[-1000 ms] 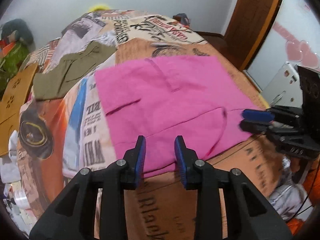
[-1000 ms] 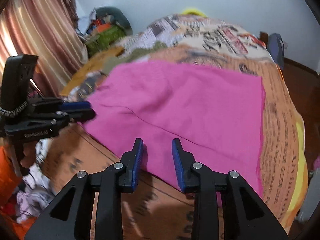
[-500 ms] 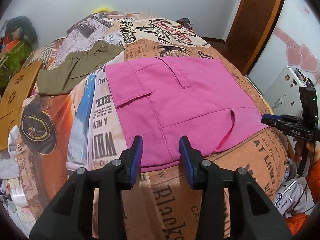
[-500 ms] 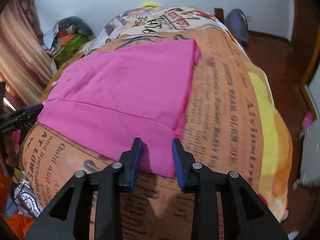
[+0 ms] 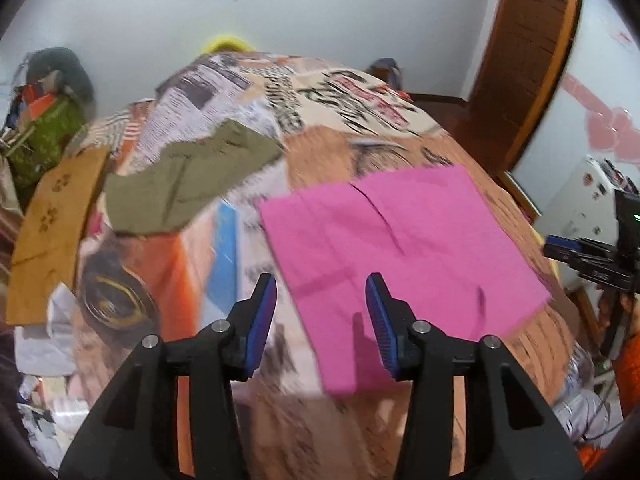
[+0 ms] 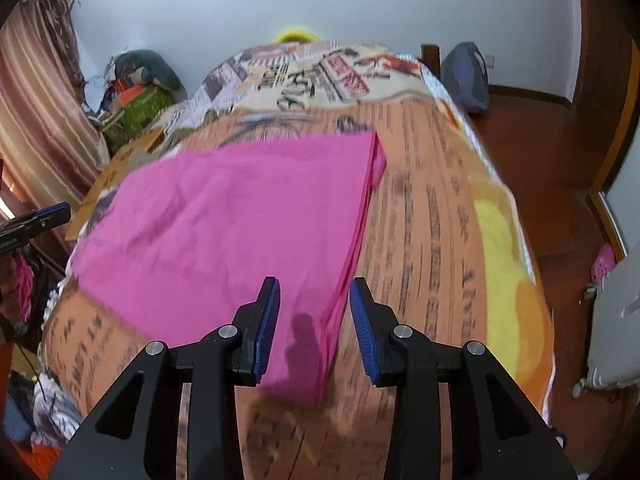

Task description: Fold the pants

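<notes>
The pink pants (image 5: pixel 400 248) are matt woven cloth, as is the olive garment (image 5: pixel 188 176). The printed blanket (image 6: pixel 432 216) looks soft and matt. The wooden floor (image 6: pixel 548 140) is glossy; the door (image 5: pixel 520 48) is wood.

Newspaper-print blanket (image 5: pixel 256 92) covers the bed, olive green garment (image 5: pixel 188 176) lying upper left, wooden door (image 5: pixel 528 52) at upper right, striped curtain (image 6: pixel 36 112) far left.

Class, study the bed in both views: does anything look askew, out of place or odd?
The pink pants lie folded but skewed, and their near corner hangs past the blanket's front edge. An olive garment lies rumpled, unfolded, farther back on the left. Both tongs, left and right, are opening with nothing between them.
</notes>
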